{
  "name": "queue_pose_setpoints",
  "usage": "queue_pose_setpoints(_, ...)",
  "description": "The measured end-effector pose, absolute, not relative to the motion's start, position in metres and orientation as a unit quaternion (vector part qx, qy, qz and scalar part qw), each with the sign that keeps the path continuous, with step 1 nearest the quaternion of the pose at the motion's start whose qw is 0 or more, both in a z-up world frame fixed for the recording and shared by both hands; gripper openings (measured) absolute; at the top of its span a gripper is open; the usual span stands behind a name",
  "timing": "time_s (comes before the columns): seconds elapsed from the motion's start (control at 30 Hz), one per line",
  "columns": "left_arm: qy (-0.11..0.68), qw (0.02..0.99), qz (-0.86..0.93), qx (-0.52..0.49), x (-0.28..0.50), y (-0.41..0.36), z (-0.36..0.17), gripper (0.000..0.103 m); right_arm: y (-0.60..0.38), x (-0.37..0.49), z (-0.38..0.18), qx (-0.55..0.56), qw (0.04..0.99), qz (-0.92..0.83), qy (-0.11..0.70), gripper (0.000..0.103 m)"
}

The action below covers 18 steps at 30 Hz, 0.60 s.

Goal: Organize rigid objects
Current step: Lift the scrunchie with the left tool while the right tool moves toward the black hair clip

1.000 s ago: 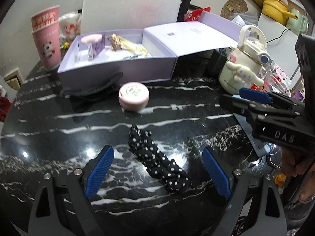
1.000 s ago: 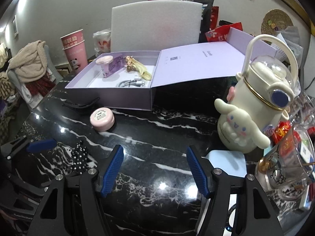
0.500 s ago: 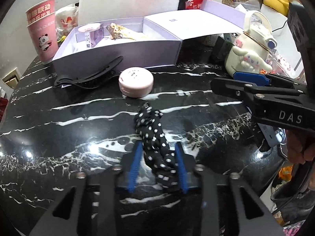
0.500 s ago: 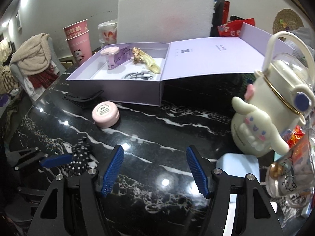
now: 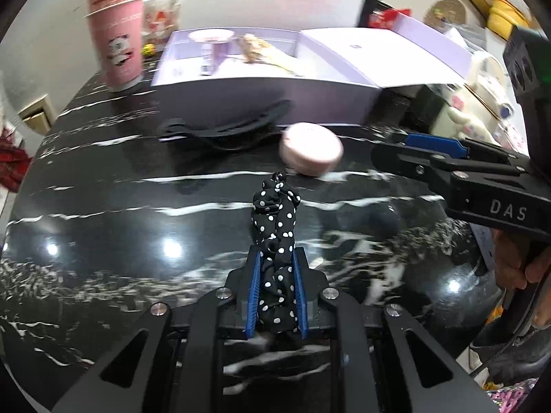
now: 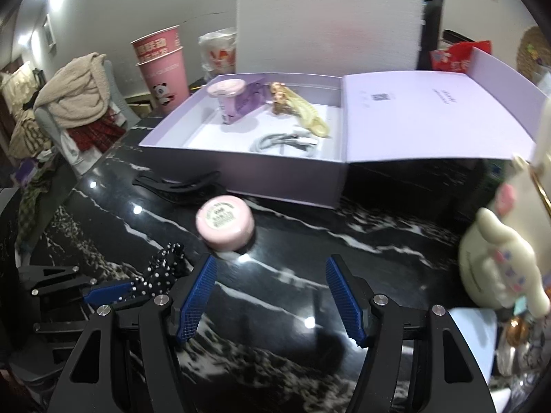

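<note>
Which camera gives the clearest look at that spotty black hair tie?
The left wrist view: the polka-dot scrunchie sits centered, clamped in the left gripper. The right wrist view catches only its end at the lower left edge.

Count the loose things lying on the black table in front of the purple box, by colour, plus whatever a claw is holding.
Black: 1, the hair clip by the purple box.
Pink: 1, the round tin.
Black with white dots: 1, the scrunchie, gripped in the left claw.
Total: 3. The right claw is open and holds nothing.

The character bottle point(image 6: 509, 254) is cut by the frame edge (blurred too); the pink tin's point(image 6: 225, 222) label is unreadable.
</note>
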State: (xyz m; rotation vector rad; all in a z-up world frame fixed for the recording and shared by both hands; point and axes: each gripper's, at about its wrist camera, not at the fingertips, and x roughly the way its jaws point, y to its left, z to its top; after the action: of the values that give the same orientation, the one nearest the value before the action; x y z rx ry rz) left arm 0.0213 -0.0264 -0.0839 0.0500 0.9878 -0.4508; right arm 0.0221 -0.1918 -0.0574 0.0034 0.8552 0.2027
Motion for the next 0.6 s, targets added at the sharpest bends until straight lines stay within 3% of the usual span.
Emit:
queue_pose_setpoints(0.2,0.470,0.866,-0.172,-0.002,0.031,0.012,-0.084,0.018,-0.167,0.040,-0.059,0.006,0.901,0.132,0.413,0.067)
queue_pose_setpoints(0.27,0.469,0.869,-0.159,-0.007,0.035,0.023,-0.085,0.018,-0.157,0.049,-0.062,0.006,0.898,0.142,0.416,0.078)
queue_pose_setpoints(0.37,0.467,0.873,-0.140,-0.014,0.038,0.040,-0.085,0.018,-0.144,0.057,-0.063,0.009,0.898,0.155,0.411,0.078)
queue_pose_setpoints(0.47,0.466,0.875,-0.126,-0.025,0.044,0.053,-0.086,0.018,-0.132,0.068,-0.065,0.007,0.898,0.160,0.411,0.087)
queue_pose_setpoints(0.6,0.463,0.878,-0.120,-0.033,0.048,0.064,-0.087,0.018,-0.118,0.083,-0.069,0.005,0.898,0.165,0.408,0.090)
